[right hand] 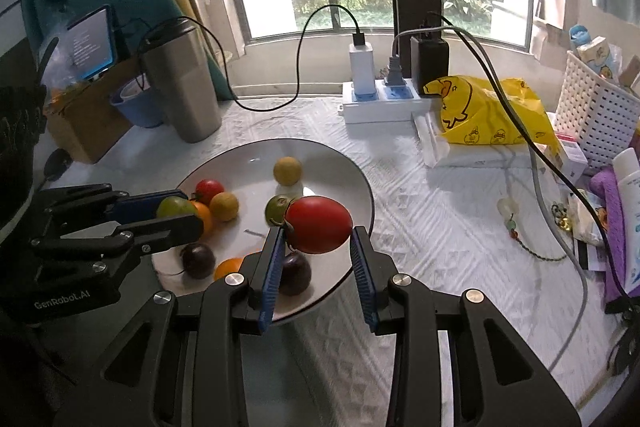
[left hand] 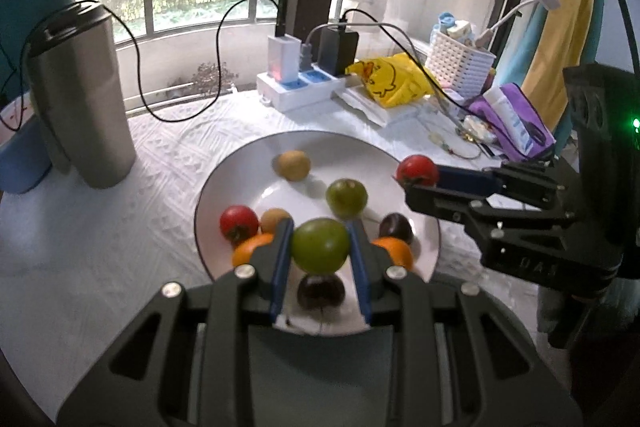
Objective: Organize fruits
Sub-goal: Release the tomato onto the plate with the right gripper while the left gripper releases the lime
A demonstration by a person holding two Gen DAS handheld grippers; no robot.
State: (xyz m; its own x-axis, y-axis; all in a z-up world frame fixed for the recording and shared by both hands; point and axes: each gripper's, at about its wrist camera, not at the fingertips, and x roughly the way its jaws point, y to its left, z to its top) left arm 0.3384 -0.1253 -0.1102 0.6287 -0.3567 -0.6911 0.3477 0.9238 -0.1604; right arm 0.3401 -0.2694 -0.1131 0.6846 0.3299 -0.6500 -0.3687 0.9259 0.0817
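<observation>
1. The left gripper (left hand: 320, 247) gripped a green fruit (left hand: 319, 245) above the plate (left hand: 240, 163) at its 6 o'clock edge.
2. The right gripper (right hand: 318, 227) clamped a red tomato (right hand: 319, 224) over the plate's 3 o'clock rim.
3. Other fruits lay on the plate.

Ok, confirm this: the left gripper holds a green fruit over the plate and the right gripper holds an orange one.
Not quite. The right gripper holds a red tomato, not an orange fruit, as the right wrist view shows. The left gripper does hold a green fruit over the plate.
</observation>
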